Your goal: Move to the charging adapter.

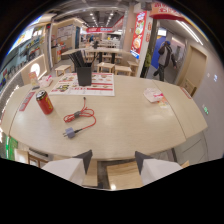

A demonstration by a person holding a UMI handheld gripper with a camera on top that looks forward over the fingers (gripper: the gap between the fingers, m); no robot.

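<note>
The gripper (113,159) has its two pale fingers (75,167) spread apart, with nothing between them; through the gap shows the near edge of a light wooden table (135,125) and a stool seat below it. The charging adapter (69,133) lies on the tabletop beyond the fingers, at about eleven o'clock from the gap between them. It is a small grey block, lying flat, with a red cable (80,117) running from it and looping in loose coils toward twelve o'clock (the coils lie just beyond the adapter, touching the table). Farther off at ten o'clock from the adapter stands a red drink can (44,102), upright and well apart from the cable. Beyond the coils, a dark holder of chopsticks (83,71) stands on a printed menu sheet (90,85). At about two o'clock across the table lies a small wrapped packet (153,95). In the far background a person (164,60) stands near a doorway.
</note>
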